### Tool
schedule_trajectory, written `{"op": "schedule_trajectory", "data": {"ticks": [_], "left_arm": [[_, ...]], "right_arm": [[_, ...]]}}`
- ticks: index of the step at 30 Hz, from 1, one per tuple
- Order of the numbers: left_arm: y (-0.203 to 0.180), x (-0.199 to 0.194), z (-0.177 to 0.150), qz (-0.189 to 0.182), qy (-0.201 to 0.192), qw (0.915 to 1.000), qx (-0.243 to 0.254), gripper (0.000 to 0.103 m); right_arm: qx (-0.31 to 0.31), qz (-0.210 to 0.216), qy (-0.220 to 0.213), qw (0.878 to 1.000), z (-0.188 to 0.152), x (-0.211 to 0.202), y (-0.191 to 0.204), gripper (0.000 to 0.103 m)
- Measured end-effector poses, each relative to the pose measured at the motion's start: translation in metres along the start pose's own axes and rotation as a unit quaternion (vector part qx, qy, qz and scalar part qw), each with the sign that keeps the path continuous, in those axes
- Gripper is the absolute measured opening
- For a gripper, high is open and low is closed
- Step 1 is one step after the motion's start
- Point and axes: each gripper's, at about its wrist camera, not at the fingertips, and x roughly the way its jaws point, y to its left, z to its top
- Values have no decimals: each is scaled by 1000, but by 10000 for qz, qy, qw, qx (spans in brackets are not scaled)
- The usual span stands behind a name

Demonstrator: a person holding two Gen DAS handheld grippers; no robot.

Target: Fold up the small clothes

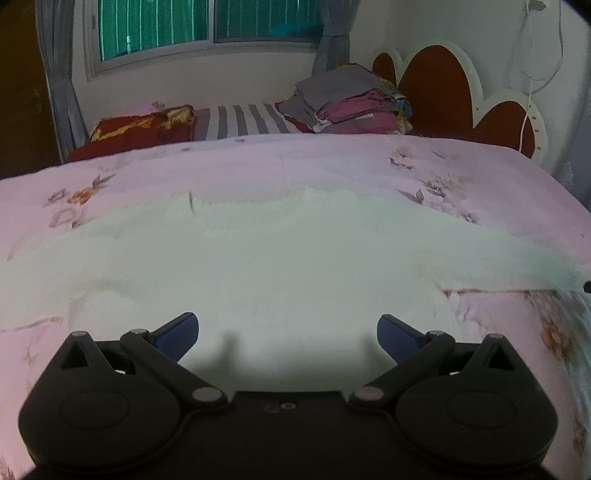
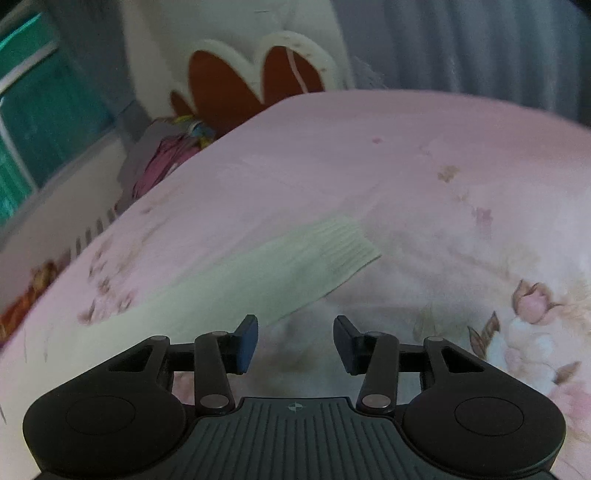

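Item 1: pale green garment (image 1: 280, 251), knit, long-sleeved by its look; laid flat across the pink floral bedspread (image 1: 332, 166), sleeves spread out to both sides in the left wrist view. One ribbed cuff (image 2: 347, 247) shows in the right wrist view, lying flat on the bedspread, ahead and slightly left of the right tool.

Item 2: left tool (image 1: 287, 338), black frame with blue pads; jaws spread wide, nothing between them; poised above the near part of the garment, its shadow falling on the cloth. Contact with the cloth cannot be told.

Item 3: right tool (image 2: 295, 345), same make; jaws parted with a clear gap, holding nothing; its left pad sits over the edge of the green sleeve, its right pad over bare bedspread with a rose print (image 2: 532, 299) to the right.

Item 4: stack of folded clothes (image 1: 351, 103), grey and magenta, at the far end of the bed beside the headboard (image 1: 436, 85), which is brown with white scalloped edging.

Item 5: striped pillow (image 1: 243, 120) and red patterned pillow (image 1: 140, 129), side by side beyond the bedspread.

Item 6: window (image 1: 207, 22) with green view, grey curtains (image 1: 55, 74) at both sides
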Motion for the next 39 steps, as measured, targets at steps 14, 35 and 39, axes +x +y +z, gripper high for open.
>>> {"op": "schedule_trajectory", "data": {"ticks": [14,35,39], "left_arm": [[15,24,22,159,215,9953,-927,103],[150,-1,-4,248,314,9927,-1134,103],[184,-19,-15,304,212,9930,-1122,99]], "right_arm": [[694,320,57,9971,29,40,-49,9],[-1290,1719,568,9750,-47,14,177,2],[-2282,2114,750,9474,-109,-3,256,2]]}}
